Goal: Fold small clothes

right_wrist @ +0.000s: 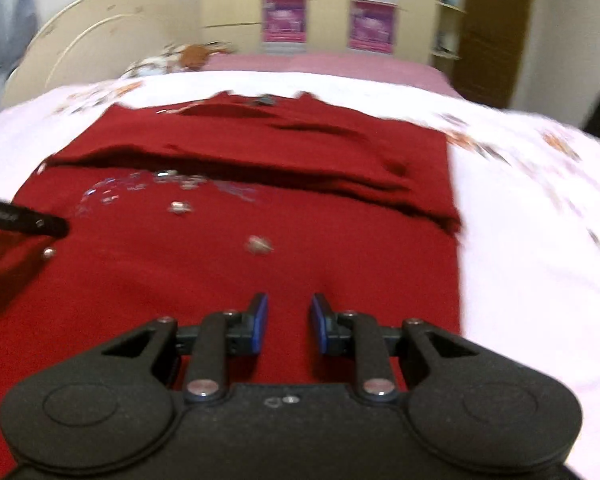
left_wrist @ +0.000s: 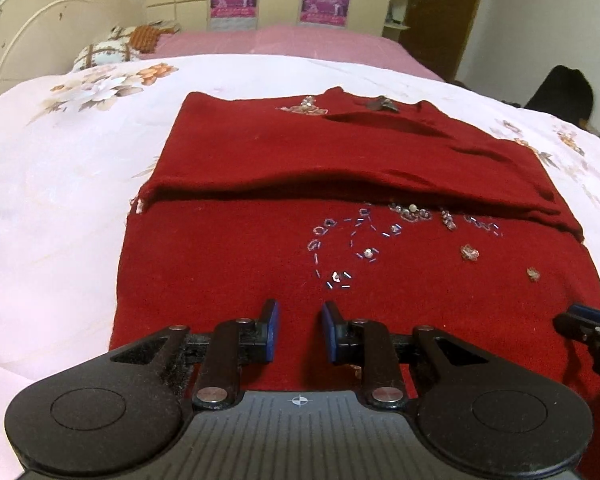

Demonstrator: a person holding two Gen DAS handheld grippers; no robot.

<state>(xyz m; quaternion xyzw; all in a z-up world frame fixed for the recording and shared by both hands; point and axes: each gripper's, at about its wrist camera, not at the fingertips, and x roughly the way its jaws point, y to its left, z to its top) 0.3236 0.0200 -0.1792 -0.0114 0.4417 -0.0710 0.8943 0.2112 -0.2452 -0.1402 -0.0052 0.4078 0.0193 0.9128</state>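
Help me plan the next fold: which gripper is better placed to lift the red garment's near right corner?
Probably right. The right gripper hovers over the red garment near its right edge, jaws open, nothing between. The left gripper sits nearer the garment's left side.

Dark red beaded garment [left_wrist: 236, 248], pale pink floral bedspread [left_wrist: 60, 200], blue-padded black fingers [left_wrist: 274, 324]

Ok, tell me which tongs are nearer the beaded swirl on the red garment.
Left. The left tongs sit just short of the beaded swirl, which lies straight ahead of them. The right tongs are off to its right, with the swirl far ahead and leftward.
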